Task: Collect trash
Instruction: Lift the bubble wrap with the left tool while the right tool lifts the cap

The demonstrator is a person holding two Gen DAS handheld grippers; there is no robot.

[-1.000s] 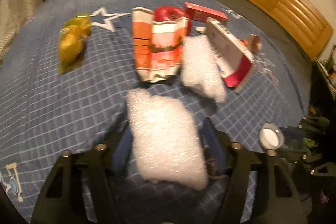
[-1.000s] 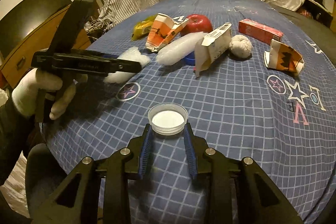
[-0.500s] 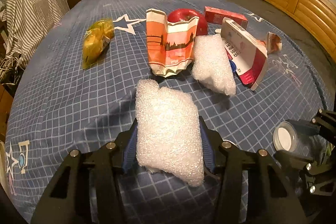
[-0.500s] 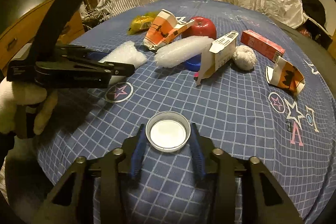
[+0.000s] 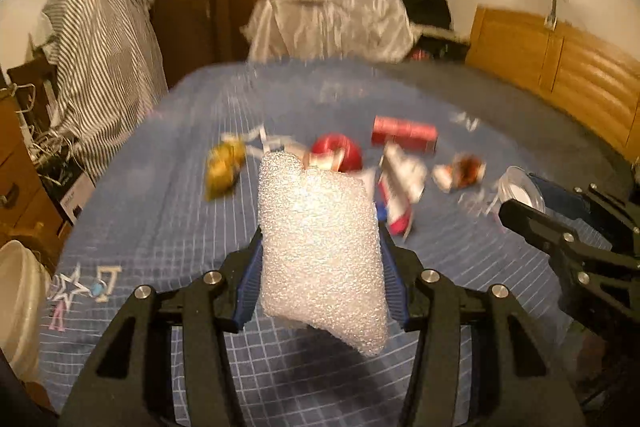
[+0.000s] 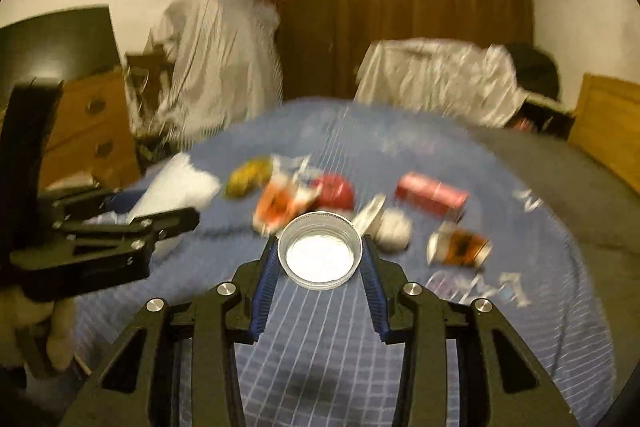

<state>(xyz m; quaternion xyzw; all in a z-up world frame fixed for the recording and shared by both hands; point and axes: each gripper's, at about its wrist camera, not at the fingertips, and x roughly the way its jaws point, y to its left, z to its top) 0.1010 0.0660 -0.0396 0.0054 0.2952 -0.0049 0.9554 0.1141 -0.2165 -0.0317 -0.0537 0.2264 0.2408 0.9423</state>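
above the bed (image 5: 168, 227), left tool (image 5: 320, 255) grips foam (image 5: 320, 247); right tool (image 6: 320, 259) grips lid (image 6: 320, 251)

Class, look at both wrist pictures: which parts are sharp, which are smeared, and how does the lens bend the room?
Left wrist view: foam sheet in the left gripper sharp, the apple beyond smeared. Right wrist view: jar lid in the right gripper crisp, bedspread streaked. Both: warm dim light, fisheye-curved edges.

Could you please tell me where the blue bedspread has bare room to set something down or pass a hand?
The bedspread is bare along its near edge, and on its far half behind the red box. The middle is crowded: yellow wrapper, orange carton, red apple and white ball lie close together.
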